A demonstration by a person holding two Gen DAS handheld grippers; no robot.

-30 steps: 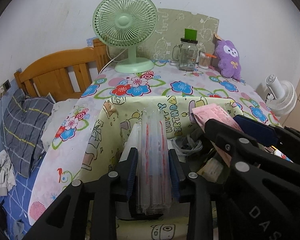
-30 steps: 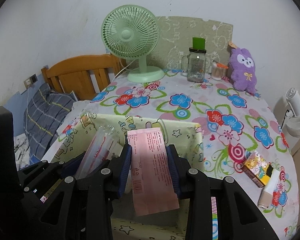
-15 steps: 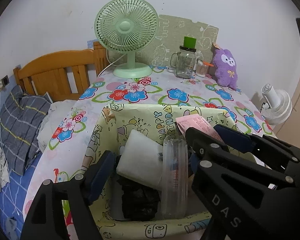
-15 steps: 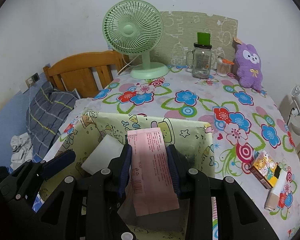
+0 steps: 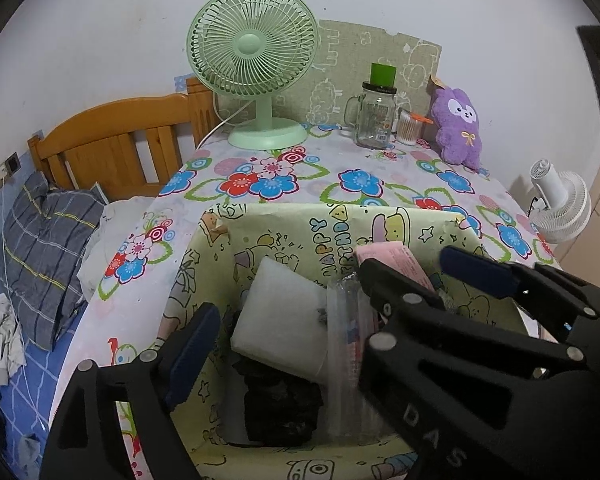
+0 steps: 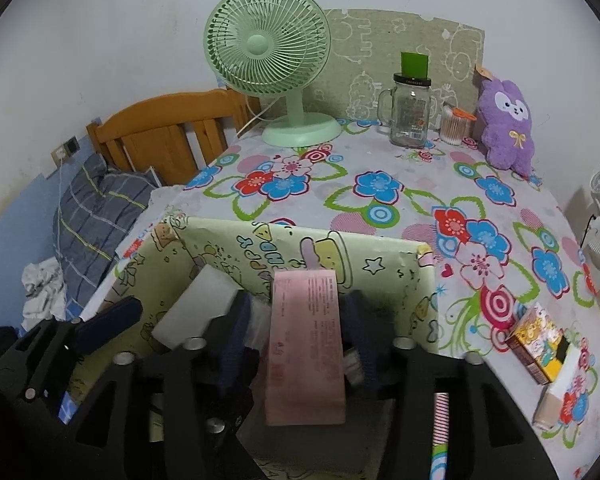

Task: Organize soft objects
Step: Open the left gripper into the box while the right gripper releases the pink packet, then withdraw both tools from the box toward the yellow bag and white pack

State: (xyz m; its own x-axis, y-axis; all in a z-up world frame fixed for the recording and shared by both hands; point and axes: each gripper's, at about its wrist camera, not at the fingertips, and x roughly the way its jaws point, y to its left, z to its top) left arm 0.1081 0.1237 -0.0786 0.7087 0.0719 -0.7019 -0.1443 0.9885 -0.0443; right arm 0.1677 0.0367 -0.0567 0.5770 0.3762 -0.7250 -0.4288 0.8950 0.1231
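A box wrapped in yellow cartoon paper [image 5: 340, 210] stands at the near edge of the flowered table. Inside it are a white foam block [image 5: 280, 320], a black bundle [image 5: 280, 412] and a clear plastic packet [image 5: 342, 360] standing on end. My left gripper [image 5: 300, 332] hangs over the box with its jaws opening wide and nothing between the pads; its right finger is hidden behind the right gripper. My right gripper [image 6: 298, 330] is also opening. A pink packet [image 6: 304, 340] stands upright between its pads, which no longer press on it. The box rim [image 6: 300, 236] shows behind the packet.
At the back of the table stand a green fan [image 5: 256, 80], a glass jar mug [image 5: 374, 120], a tub of cotton swabs [image 5: 408, 128] and a purple plush [image 5: 458, 128]. A small printed carton [image 6: 536, 340] and a tube [image 6: 556, 396] lie right of the box. A wooden headboard [image 5: 112, 148] is on the left.
My left gripper opened and let go of the clear packet, which now stands in the box. My right gripper's pads spread away from the pink packet.
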